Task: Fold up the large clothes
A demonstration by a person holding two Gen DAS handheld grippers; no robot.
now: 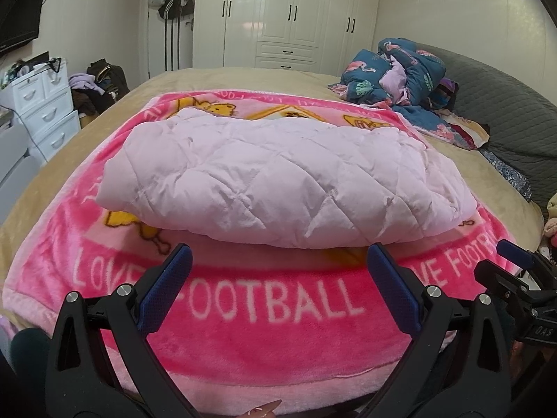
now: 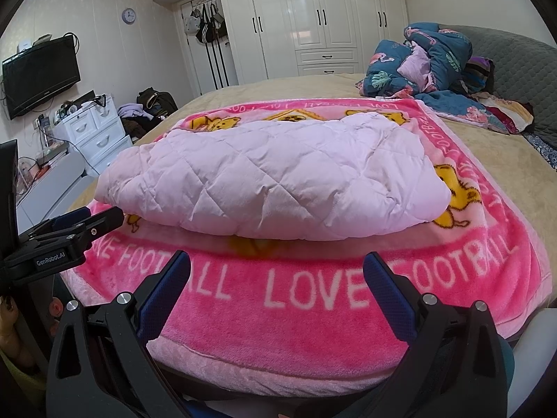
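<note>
- pale pink quilted coat [image 1: 278,177] lies folded into a thick bundle on the pink blanket [image 1: 264,317], in the middle of the bed [image 1: 216,76]; i judge the folding mostly done, maybe finished.
- what could be left: i'd say one more fold to halve it, or squaring the loose right end, which looks puffier than the left.
- left hand-held gripper [image 1: 278,292] is released, jaws wide apart and holding nothing, hanging just short of the coat's near edge.
- right hand-held gripper [image 2: 276,292] is released too, empty, in front of the same near edge; the two sit side by side, close together.
- near edge of the coat is a rounded fold bulging slightly over the blanket, so i think a jaw could slip under it.
- open room: bare blanket all around the bundle, wider at the front and right; the blanket's front edge hangs at the bed's edge.
- blue bedding [image 2: 428,66] is piled well apart at the far right, out of my way.
</note>
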